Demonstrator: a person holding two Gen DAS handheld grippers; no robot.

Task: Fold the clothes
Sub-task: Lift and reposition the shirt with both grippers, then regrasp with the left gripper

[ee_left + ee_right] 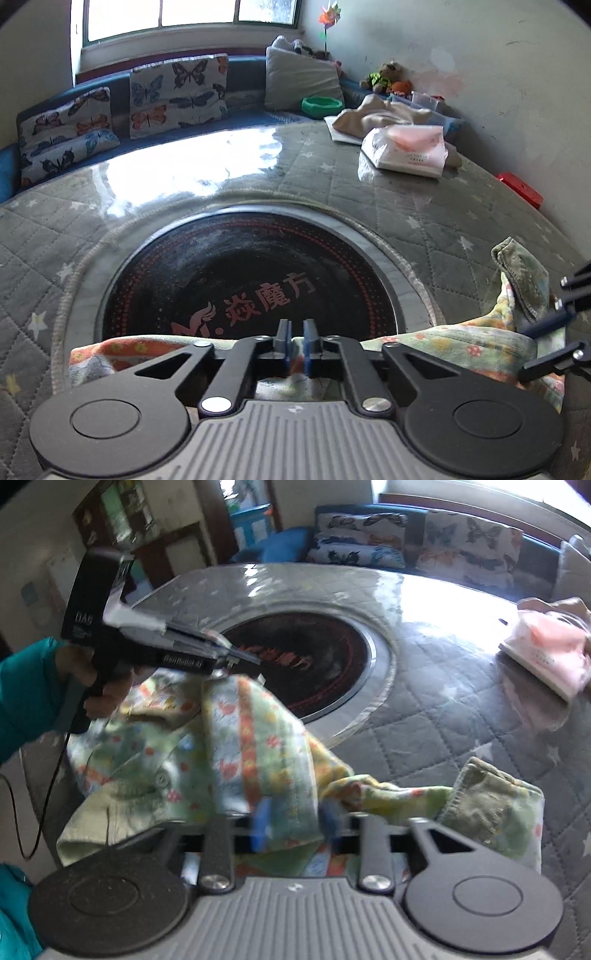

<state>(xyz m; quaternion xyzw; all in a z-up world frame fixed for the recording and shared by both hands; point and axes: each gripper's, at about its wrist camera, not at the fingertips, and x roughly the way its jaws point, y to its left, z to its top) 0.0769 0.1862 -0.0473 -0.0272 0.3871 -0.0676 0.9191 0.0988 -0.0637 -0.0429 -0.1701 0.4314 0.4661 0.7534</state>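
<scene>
A small floral garment (229, 753) in green, orange and yellow, with an olive cuffed end (484, 801), lies bunched at the near edge of the quilted table. In the left wrist view the garment (461, 343) stretches across below the fingers. My left gripper (297, 334) has its blue pads nearly together, pinching the cloth's top edge. It also shows from outside in the right wrist view (236, 661). My right gripper (295, 825) has its pads apart with a fold of the garment between them; the frame is blurred. It shows at the left wrist view's right edge (557, 325).
A round black heater plate (251, 280) with red lettering sits in the table's middle. A pink tissue pack (406, 147) and beige cloth (384, 114) lie at the far right. Butterfly cushions (177, 92) line a blue bench behind. A red box (521, 188) sits by the wall.
</scene>
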